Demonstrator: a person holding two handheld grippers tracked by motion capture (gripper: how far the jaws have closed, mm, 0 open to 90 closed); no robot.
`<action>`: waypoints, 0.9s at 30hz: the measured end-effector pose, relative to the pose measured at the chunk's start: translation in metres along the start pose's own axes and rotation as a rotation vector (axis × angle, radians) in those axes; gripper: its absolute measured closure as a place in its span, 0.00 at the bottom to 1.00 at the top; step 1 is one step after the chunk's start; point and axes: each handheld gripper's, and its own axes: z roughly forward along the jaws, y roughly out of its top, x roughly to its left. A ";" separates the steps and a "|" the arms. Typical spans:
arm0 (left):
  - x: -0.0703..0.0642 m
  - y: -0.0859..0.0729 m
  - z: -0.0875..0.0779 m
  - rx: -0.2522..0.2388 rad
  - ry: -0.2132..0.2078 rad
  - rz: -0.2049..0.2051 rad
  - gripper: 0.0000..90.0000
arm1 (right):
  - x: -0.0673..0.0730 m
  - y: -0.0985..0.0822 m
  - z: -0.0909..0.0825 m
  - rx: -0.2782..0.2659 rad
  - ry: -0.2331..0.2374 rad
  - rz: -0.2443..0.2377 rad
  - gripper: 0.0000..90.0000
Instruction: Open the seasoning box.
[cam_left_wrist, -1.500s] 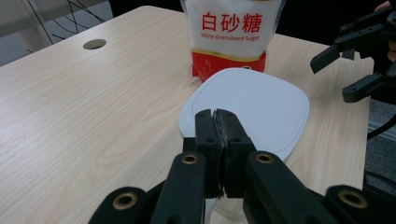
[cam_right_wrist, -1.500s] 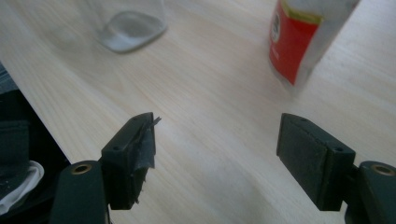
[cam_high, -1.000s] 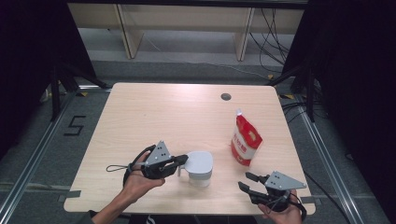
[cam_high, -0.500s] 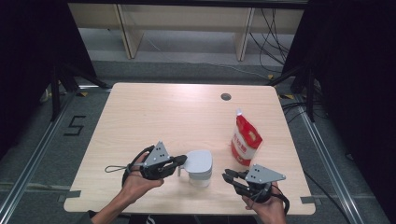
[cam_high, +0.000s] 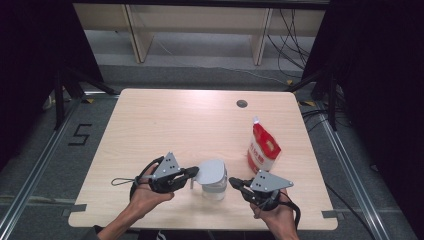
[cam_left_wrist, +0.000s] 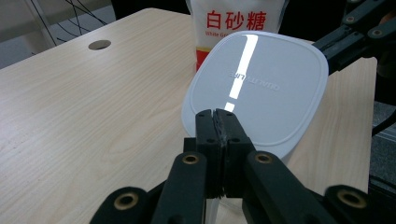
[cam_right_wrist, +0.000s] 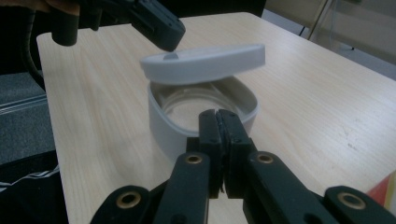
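Observation:
A white container (cam_high: 215, 190) stands near the table's front edge. Its white lid (cam_high: 212, 170) is raised and tilted over the open body (cam_right_wrist: 173, 130). My left gripper (cam_high: 195, 172) is shut on the lid's near edge (cam_left_wrist: 261, 88), with the jaws pinched together (cam_left_wrist: 217, 116). My right gripper (cam_high: 232, 182) sits just right of the container. Its jaws (cam_right_wrist: 217, 114) have just been closing and now meet in front of the container's rim with nothing between them. A red and white sugar bag (cam_high: 262, 149) stands upright behind and to the right of the container.
The light wooden table (cam_high: 165, 125) has a round cable hole (cam_high: 242, 104) near its far edge. Both of the person's hands come in over the front edge. Dark curtains and a metal frame flank the table.
My right gripper has moved left and slightly up toward the container, and its jaws have come together. The left gripper and the lifted lid have stayed in place.

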 end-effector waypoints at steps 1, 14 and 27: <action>0.000 0.000 0.000 0.000 0.000 -0.001 0.98 | 0.001 0.001 0.000 0.013 0.010 0.017 1.00; 0.001 -0.004 -0.014 0.007 -0.018 0.032 0.71 | 0.005 0.013 0.011 0.008 0.008 0.004 1.00; 0.009 -0.050 -0.030 0.060 0.033 -0.076 0.33 | 0.011 0.028 0.022 0.000 0.037 -0.039 1.00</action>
